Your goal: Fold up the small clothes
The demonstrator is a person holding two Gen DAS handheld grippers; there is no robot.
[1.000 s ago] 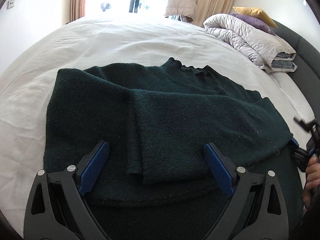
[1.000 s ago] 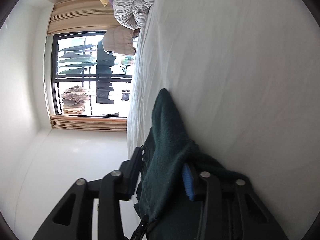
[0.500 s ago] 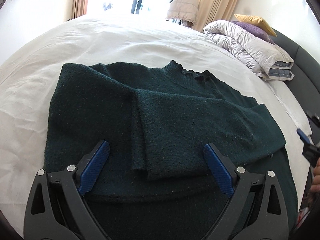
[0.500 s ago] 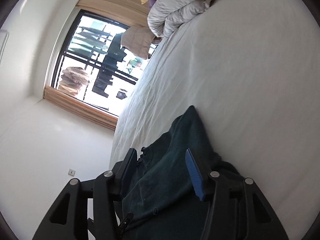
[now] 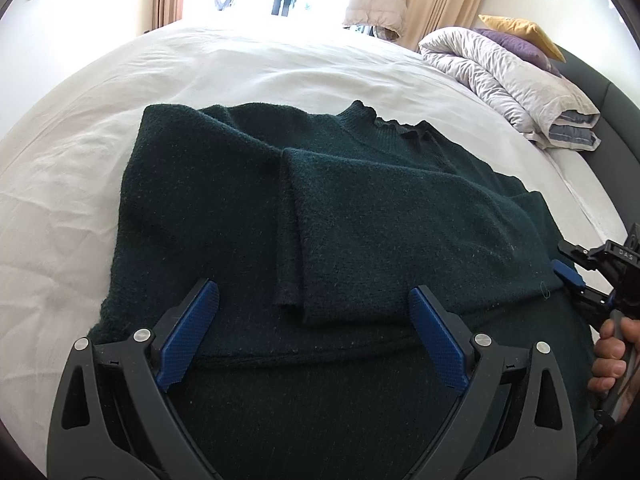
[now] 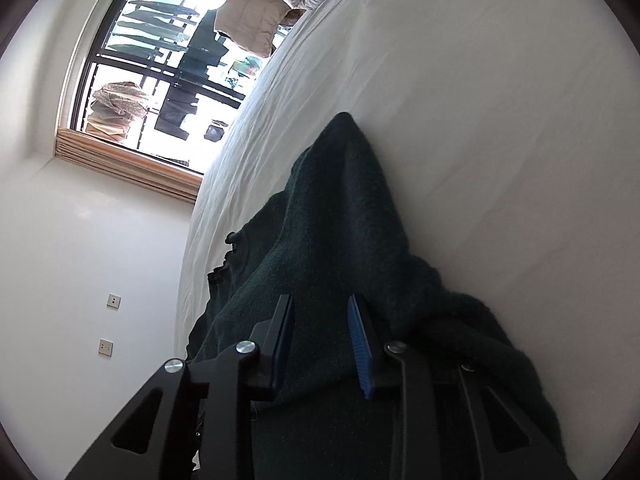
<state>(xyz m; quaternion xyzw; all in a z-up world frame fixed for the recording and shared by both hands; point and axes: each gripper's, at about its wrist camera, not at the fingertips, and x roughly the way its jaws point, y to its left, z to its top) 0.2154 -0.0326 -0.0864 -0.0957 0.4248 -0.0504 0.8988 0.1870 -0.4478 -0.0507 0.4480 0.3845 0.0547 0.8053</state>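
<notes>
A dark green knit sweater [image 5: 360, 232] lies on the white bed [image 5: 248, 64], collar far, with one sleeve folded across its chest. My left gripper [image 5: 312, 336] is open and empty, hovering over the sweater's lower part near the folded sleeve's cuff. My right gripper [image 5: 570, 280] shows at the sweater's right edge, held by a hand. In the right wrist view the right gripper [image 6: 320, 340] is rolled sideways, its jaws narrowed around a raised fold of the sweater [image 6: 340, 220]; whether the pads press the cloth is not clear.
A rolled grey-white duvet [image 5: 508, 80] with purple and yellow pillows lies at the bed's far right by the dark headboard [image 5: 608, 96]. A beige jacket [image 5: 376, 4] hangs by the window. White sheet surrounds the sweater on the left and far side.
The right gripper's jaws have closed in around the sweater's right edge after being wider half a second ago. The left gripper has stayed open and drawn back slightly.
</notes>
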